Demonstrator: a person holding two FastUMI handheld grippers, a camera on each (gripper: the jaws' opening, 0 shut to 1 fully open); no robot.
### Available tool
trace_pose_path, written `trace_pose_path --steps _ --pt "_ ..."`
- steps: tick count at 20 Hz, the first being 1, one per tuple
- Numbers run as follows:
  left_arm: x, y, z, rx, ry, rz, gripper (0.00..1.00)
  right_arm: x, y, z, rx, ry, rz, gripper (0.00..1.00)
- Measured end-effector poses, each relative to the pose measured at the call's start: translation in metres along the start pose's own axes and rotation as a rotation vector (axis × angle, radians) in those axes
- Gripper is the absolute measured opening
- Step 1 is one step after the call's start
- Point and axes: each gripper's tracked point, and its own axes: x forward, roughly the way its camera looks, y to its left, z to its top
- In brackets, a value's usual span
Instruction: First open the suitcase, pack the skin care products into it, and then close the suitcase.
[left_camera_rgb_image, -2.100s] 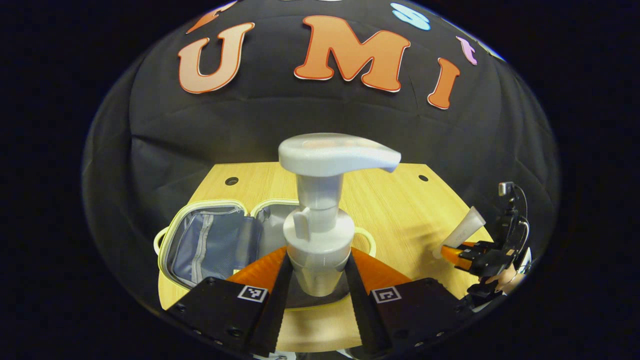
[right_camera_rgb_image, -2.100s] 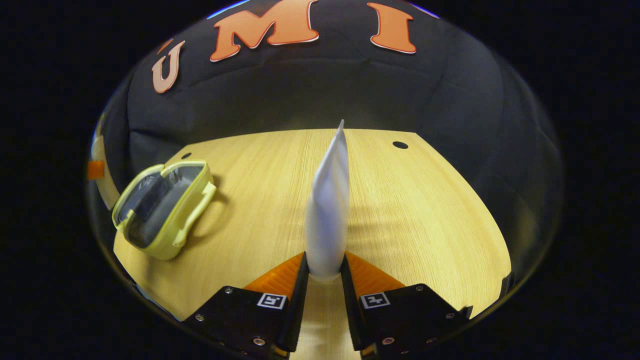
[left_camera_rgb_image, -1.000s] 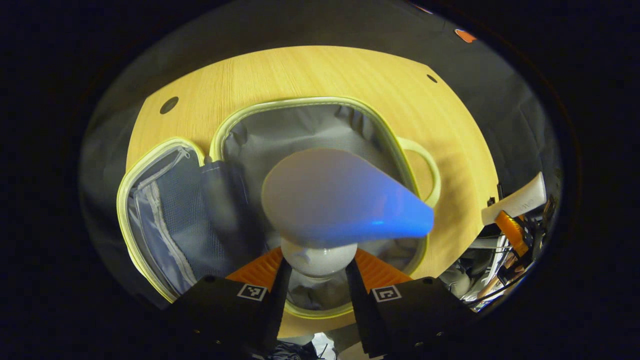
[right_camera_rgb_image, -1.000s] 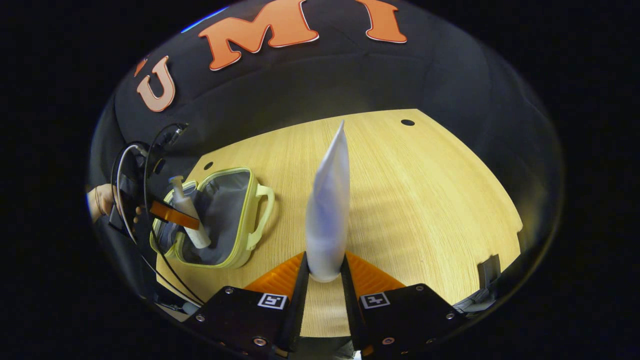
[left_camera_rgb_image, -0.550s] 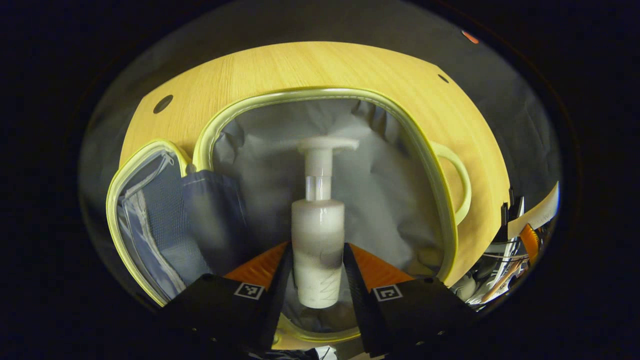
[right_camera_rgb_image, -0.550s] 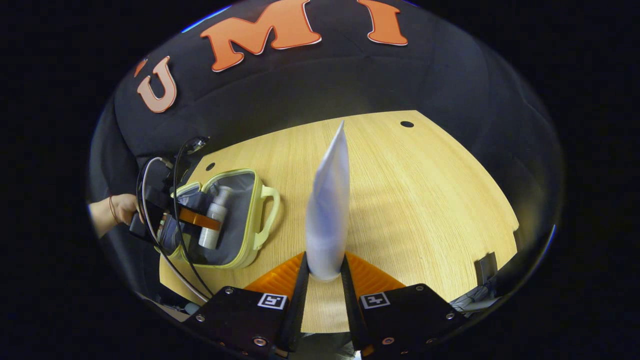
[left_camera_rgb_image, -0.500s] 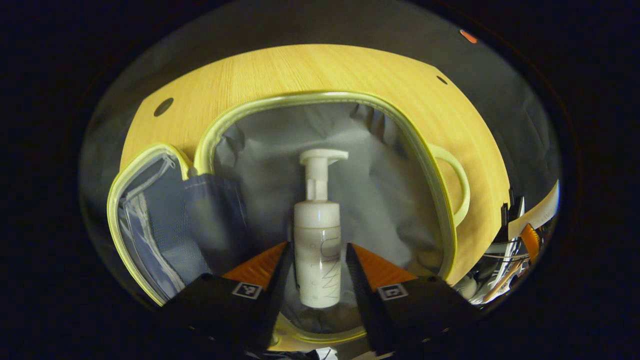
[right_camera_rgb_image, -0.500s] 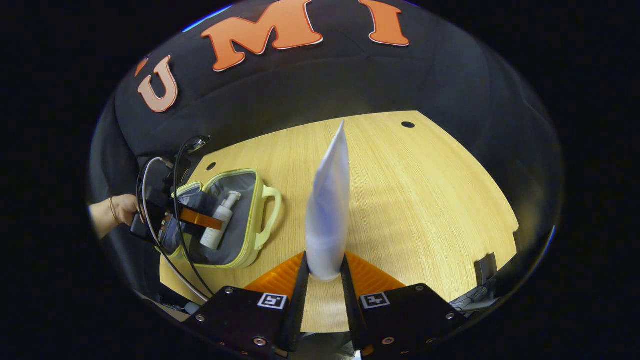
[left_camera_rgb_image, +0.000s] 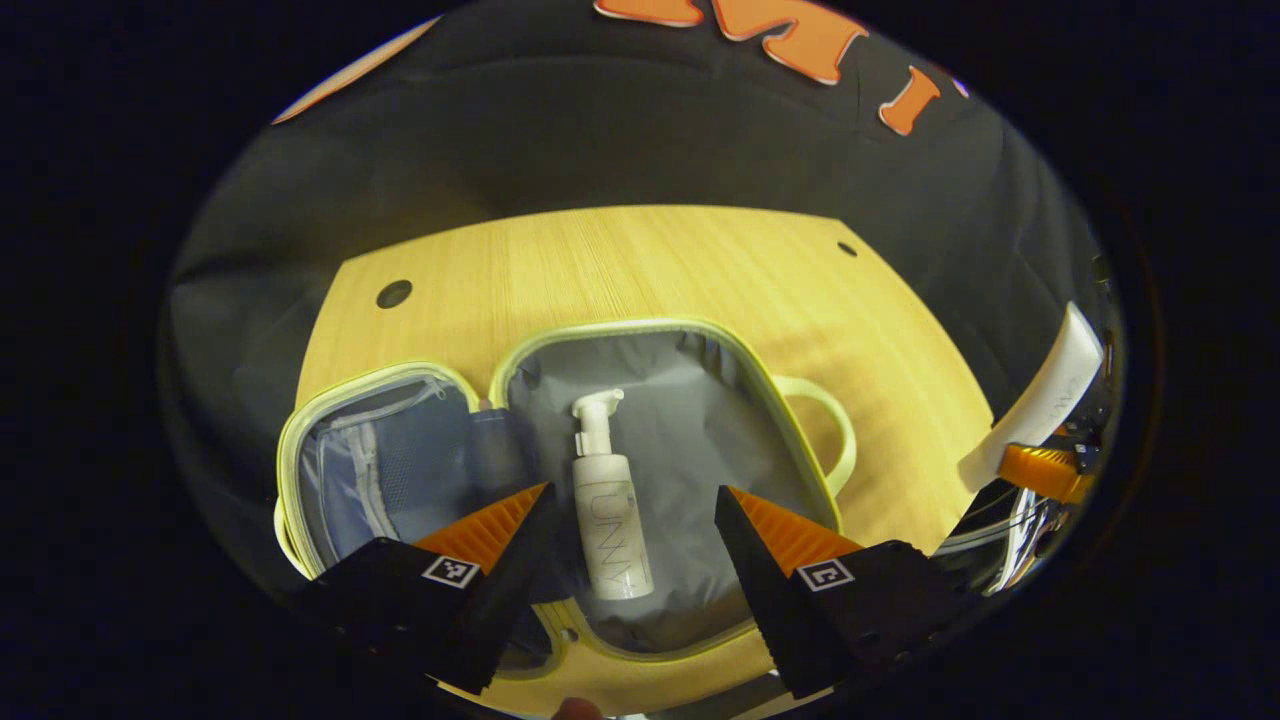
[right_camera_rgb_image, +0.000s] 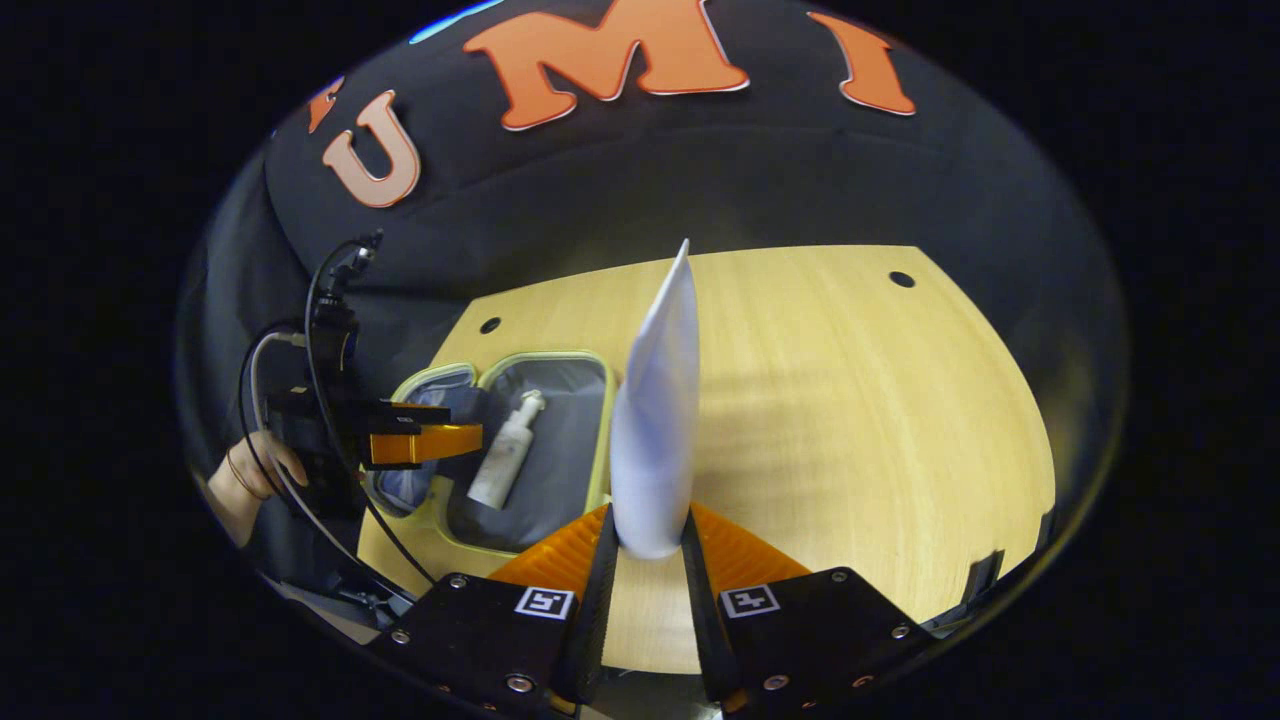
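Left gripper view — white pump bottle (left_camera_rgb_image: 609, 525) lying flat.

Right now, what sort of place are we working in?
Likely a staged recording booth, not a home: black cloth wall behind, one bare wooden table, and an open suitcase holding a pump bottle.

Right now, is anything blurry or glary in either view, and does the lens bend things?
Left gripper view: pump bottle sharp in the suitcase, table edges bowed by the fisheye. Right gripper view: white tube close and slightly soft, soft shadow bands on the wood, no strong glare.
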Motion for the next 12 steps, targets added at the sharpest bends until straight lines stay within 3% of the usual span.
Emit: trace_pose_path --steps 3,7,8,12 --pt "-0.029 0.024 0.009 -0.037 -0.101 0.025 0.99 0.012 0.035 0.011 -0.067 0.042 0.050 0.39" --pt "-0.071 0.067 0.007 -0.010 -0.200 0.094 0.99 0.034 0.081 0.010 -0.129 0.143 0.127 0.39" --pt "-0.078 0.077 0.005 -0.001 -0.217 0.115 0.99 0.042 0.090 0.007 -0.131 0.174 0.149 0.34" --pt "-0.106 0.115 -0.007 0.008 -0.259 0.203 0.99 0.074 0.119 -0.012 -0.135 0.318 0.191 0.39"
